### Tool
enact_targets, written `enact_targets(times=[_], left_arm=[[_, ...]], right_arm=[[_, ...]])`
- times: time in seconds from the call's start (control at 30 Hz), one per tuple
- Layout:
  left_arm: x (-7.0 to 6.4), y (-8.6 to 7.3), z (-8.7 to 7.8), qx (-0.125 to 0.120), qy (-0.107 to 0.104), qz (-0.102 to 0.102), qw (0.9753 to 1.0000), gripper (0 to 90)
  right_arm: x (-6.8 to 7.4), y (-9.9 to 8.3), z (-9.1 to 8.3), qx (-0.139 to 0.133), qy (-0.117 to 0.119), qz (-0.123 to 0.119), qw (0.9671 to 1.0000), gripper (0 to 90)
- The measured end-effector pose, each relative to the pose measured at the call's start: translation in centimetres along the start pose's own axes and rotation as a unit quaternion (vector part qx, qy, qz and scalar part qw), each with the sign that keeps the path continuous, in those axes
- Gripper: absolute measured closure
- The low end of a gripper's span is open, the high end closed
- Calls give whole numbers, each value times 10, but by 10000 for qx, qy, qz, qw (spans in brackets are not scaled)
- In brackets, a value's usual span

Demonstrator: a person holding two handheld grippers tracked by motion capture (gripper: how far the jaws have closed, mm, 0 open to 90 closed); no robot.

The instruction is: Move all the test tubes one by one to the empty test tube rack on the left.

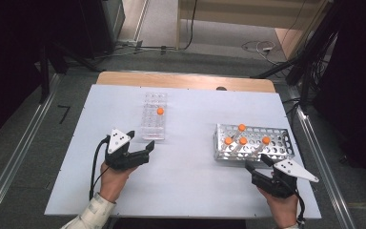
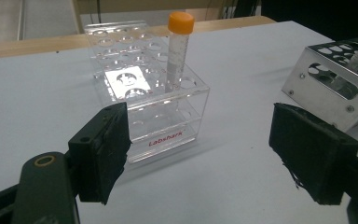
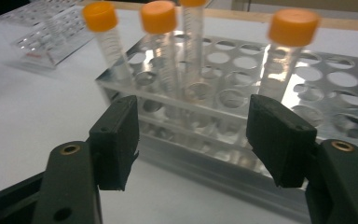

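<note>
Since four orange-capped tubes (image 1: 242, 138) stand in the metal rack (image 1: 286, 143) and one tube (image 1: 160, 111) already stands in the clear rack (image 1: 152, 129), the work in hand looks like moving tubes across, one at a time.

Right gripper (image 1: 258, 163) sits just in front of the metal rack, jaws wide apart, nothing between them, nothing touched. In the right gripper view the tubes lean at slightly different angles. My read: go for the nearest one, close on the bare wall below the cap, and lift along the tube's own lean so it does not bind in the hole or nudge its neighbours.

Left gripper (image 1: 140, 149) rests near the clear rack's front end, jaws also spread wide and empty. It could steady that rack.
</note>
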State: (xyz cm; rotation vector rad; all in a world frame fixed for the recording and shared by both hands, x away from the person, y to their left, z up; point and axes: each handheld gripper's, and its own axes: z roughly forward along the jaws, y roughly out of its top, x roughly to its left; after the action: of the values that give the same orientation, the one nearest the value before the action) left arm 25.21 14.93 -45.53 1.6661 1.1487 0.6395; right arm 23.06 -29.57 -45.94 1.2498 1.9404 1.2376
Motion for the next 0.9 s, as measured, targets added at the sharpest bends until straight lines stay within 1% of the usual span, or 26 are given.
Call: enact_targets(times=[0.13,0.33,0.47,0.6,0.73,0.83,0.9], left_arm=[[-1,0,0,6,-36,16,10000,204],[0,-1,2,42,-45,-9,10000,186],[1,-1,3,63,-45,-4,10000,180],[1,-2,3,74,-45,-3,10000,176],[0,-2,3,79,-48,16,10000,177],[-1,-2,4,82,-53,9,10000,177],[-1,-2,4,85,-60,16,9999,177]], right_arm=[[-11,3,0,-88,-240,57,9997,385],[-24,7,9,-161,-513,127,9985,474],[-29,8,16,-160,-565,156,9982,533],[-30,9,20,-148,-553,113,9983,569],[-32,10,25,-151,-591,110,9981,602],[-33,10,27,-136,-597,165,9980,624],[-34,10,29,-125,-615,129,9979,635]])
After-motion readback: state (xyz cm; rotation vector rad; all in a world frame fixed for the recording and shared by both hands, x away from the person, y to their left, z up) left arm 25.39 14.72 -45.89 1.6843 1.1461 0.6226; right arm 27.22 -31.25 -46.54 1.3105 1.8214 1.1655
